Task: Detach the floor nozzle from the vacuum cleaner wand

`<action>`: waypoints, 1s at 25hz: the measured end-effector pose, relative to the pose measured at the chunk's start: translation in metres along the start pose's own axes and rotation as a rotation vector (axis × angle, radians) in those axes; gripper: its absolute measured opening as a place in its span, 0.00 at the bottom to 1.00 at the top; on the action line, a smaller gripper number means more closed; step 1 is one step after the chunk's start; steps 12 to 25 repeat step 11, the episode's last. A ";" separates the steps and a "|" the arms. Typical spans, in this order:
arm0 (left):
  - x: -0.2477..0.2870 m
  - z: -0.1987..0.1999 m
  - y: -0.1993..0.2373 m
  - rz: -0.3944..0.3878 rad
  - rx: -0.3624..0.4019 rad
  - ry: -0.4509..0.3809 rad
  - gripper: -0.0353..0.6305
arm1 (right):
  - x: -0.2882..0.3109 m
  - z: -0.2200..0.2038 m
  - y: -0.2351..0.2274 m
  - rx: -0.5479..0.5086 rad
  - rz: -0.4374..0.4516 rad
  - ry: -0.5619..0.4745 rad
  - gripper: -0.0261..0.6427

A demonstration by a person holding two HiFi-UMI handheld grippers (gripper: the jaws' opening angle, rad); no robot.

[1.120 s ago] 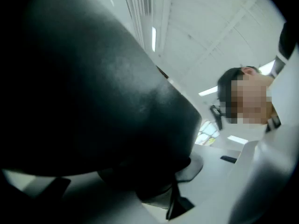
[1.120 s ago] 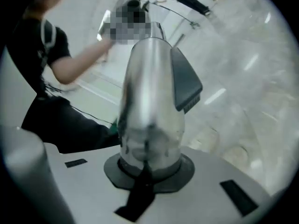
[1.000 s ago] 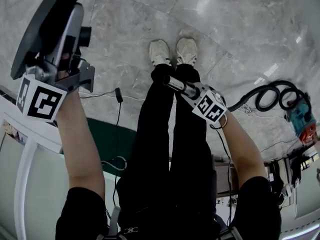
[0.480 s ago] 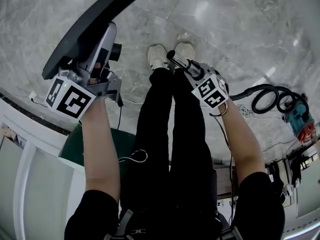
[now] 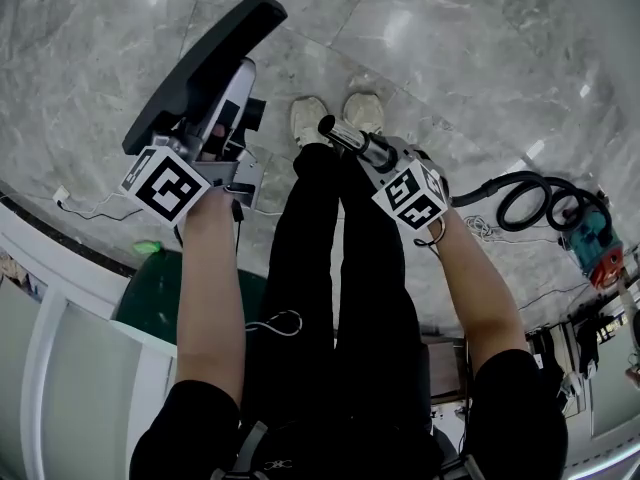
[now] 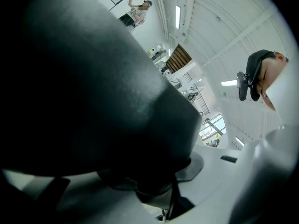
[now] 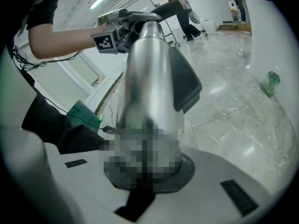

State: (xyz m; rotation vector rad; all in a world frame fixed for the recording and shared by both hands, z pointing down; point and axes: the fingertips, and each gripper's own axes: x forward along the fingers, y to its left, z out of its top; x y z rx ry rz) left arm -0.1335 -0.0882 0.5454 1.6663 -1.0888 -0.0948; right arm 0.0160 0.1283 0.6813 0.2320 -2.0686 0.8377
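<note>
The floor nozzle (image 5: 205, 68), a dark flat head on a silver-grey body, is held off the marble floor at the left of the head view. My left gripper (image 5: 222, 136) is shut on its body; in the left gripper view the dark nozzle (image 6: 93, 92) fills most of the frame over the jaws (image 6: 154, 190). My right gripper (image 5: 378, 156) is shut on the silver wand (image 5: 345, 136), whose free end points toward the nozzle with a gap between them. In the right gripper view the wand (image 7: 147, 78) rises from the right gripper (image 7: 145, 171), with the left gripper (image 7: 110, 38) beyond it.
My legs and white shoes (image 5: 335, 118) stand between the grippers. A black coiled hose (image 5: 535, 203) leads to a teal vacuum body (image 5: 595, 243) at the right. White furniture (image 5: 60, 348) and a green object (image 5: 190, 288) lie at the lower left. A green bottle (image 7: 270, 83) stands on the floor.
The left gripper has carried the nozzle rightward and down toward the middle while rolling it, so the whole head now shows. The right gripper with the wand has shifted forward, away from my body.
</note>
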 end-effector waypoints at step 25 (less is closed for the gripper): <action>0.008 -0.015 -0.009 -0.045 -0.006 0.062 0.30 | 0.003 0.009 0.001 -0.023 -0.011 -0.001 0.12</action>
